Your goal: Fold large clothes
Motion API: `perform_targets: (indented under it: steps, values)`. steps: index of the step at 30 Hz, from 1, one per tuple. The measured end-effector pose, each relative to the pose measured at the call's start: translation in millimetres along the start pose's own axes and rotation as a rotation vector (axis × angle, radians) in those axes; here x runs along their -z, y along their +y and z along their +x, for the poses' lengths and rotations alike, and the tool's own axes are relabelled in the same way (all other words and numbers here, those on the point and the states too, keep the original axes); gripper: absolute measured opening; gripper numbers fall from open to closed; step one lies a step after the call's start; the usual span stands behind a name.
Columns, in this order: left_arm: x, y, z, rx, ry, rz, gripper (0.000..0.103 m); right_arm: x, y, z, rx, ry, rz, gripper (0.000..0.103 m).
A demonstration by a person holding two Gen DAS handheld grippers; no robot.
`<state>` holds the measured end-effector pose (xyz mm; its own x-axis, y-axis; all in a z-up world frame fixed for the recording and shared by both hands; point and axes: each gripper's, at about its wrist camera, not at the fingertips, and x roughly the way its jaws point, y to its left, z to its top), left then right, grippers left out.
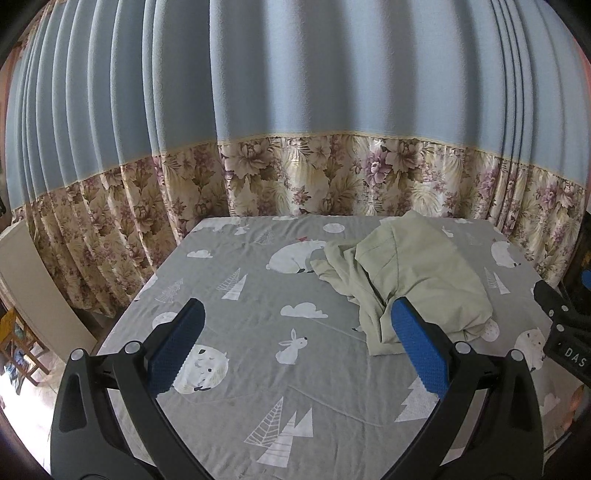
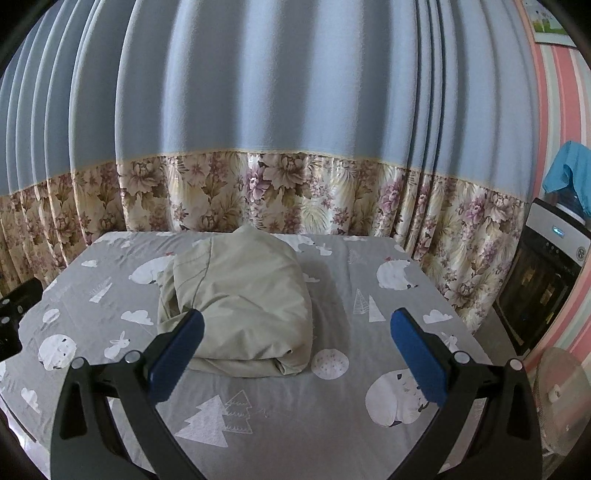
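I see one crumpled pale green garment (image 2: 240,306) on the bed (image 2: 332,406), folds hiding its shape. Left gripper (image 1: 295,343) and right gripper (image 2: 295,347): both wide apart, empty.

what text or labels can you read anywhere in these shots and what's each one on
"DAS": white letters on the black body of the right gripper, cut off at the frame edge.
Appliance beside the bed: lit display and round badge, too small to read.
Wall picture: no legible text.
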<state>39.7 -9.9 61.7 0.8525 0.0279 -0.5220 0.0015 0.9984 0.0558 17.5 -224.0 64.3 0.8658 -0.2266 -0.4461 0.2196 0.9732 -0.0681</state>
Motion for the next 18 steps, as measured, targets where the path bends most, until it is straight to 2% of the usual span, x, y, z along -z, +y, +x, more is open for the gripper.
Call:
perform_targets:
  steps: [6,12,18]
  values:
    - [-1.6,-4.4,-6.8,-0.006,-0.044,0.030,0.100,-1.1,1.0,2.6,-0.003,0.005,-0.001,0.101]
    - [-3.1,-3.0,-7.4,0.035,-0.019,0.021,0.100,-1.3,2.1,2.5,-0.003,0.006,-0.001,0.101]
    - [-1.2,-0.1,-2.9,0.040,0.004,0.011,0.100,-0.1,3.2,3.8,-0.005,0.009,-0.004,0.101]
